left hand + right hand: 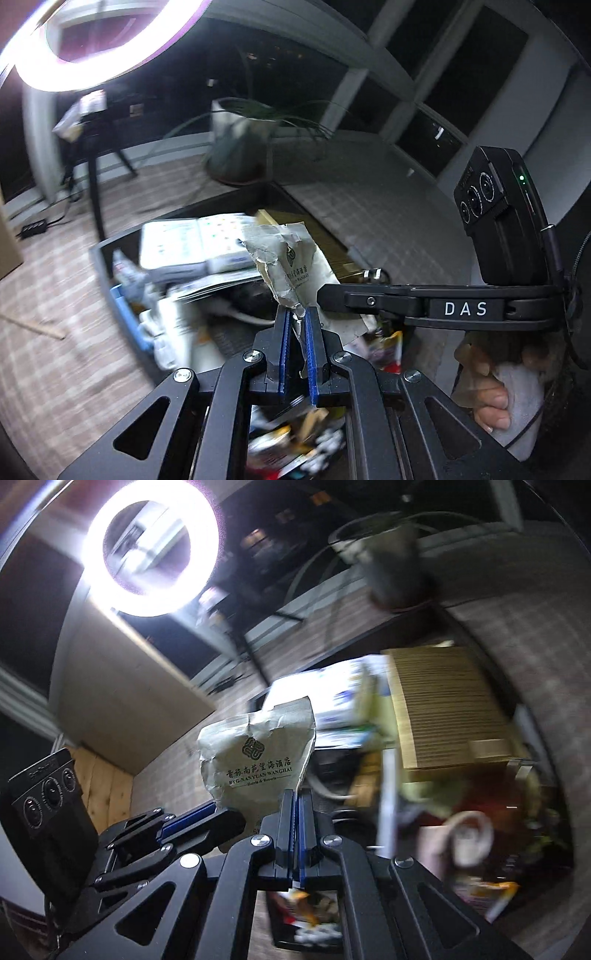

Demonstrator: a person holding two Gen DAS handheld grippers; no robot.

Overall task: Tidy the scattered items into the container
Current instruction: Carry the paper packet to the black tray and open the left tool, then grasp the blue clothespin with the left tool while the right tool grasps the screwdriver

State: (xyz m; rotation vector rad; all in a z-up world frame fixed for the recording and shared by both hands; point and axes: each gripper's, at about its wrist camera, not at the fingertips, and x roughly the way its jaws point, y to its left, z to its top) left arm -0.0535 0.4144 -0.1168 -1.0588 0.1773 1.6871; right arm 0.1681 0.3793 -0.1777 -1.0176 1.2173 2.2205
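Observation:
A crumpled pale paper hotel packet (291,258) with dark printed text is held in the air by both grippers. My left gripper (298,314) is shut on its lower edge. My right gripper (296,797) is shut on the same packet (258,760), and it reaches in from the right in the left wrist view (332,295). Below them lies a dark container (107,254) crowded with a white booklet (192,240), papers and wrappers. The left gripper's body shows in the right wrist view (173,830).
A bright ring light (110,40) on a tripod stands at upper left. A potted plant (240,140) stands on the wood floor behind the container. A cardboard box (443,709) lies in the container's right part. Windows line the back right.

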